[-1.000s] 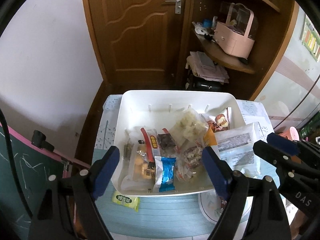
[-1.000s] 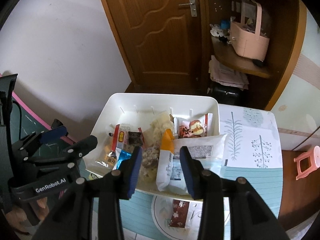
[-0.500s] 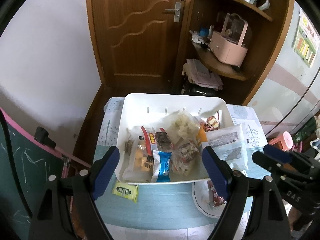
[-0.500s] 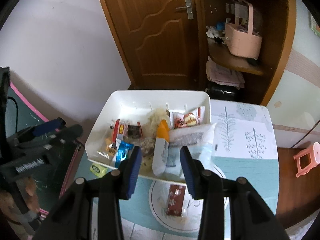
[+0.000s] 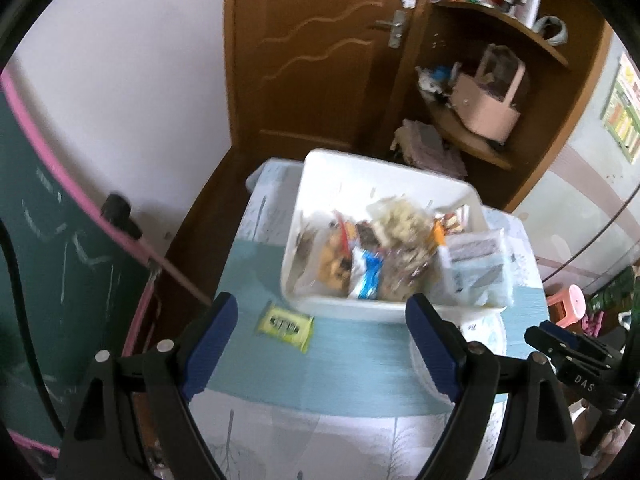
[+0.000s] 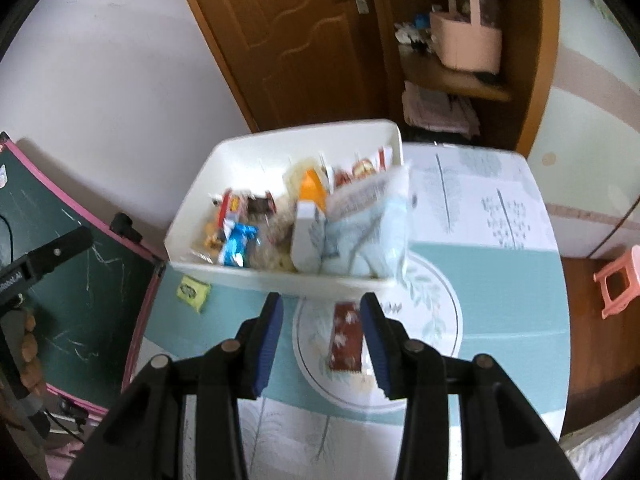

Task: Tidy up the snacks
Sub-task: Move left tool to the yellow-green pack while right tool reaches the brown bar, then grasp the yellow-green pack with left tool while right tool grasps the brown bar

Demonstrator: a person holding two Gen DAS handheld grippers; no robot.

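A white bin (image 5: 320,172) (image 6: 224,168) holds several snack packets, among them a blue one (image 5: 366,276) (image 6: 236,242) and a large pale bag (image 5: 476,268) (image 6: 368,224) at its right end. A yellow-green packet (image 5: 285,322) (image 6: 193,290) lies on the table left of the bin. A dark red bar (image 6: 347,336) lies on a white plate (image 6: 444,312). My left gripper (image 5: 322,346) is open and empty above the table, with the yellow-green packet just beyond its left finger. My right gripper (image 6: 322,346) is open and empty over the plate, beside the bar.
The table has a teal and white leaf-print cloth (image 6: 488,208). A chalkboard (image 5: 48,240) stands at the left. A wooden door (image 5: 312,52) and a corner shelf with a pink basket (image 5: 486,104) are behind. A pink stool (image 6: 618,280) stands on the floor at the right.
Both grippers have pulled back and up from the bin. The plate with the bar and the yellow-green packet have come fully into view. Both views are now blurred by motion.
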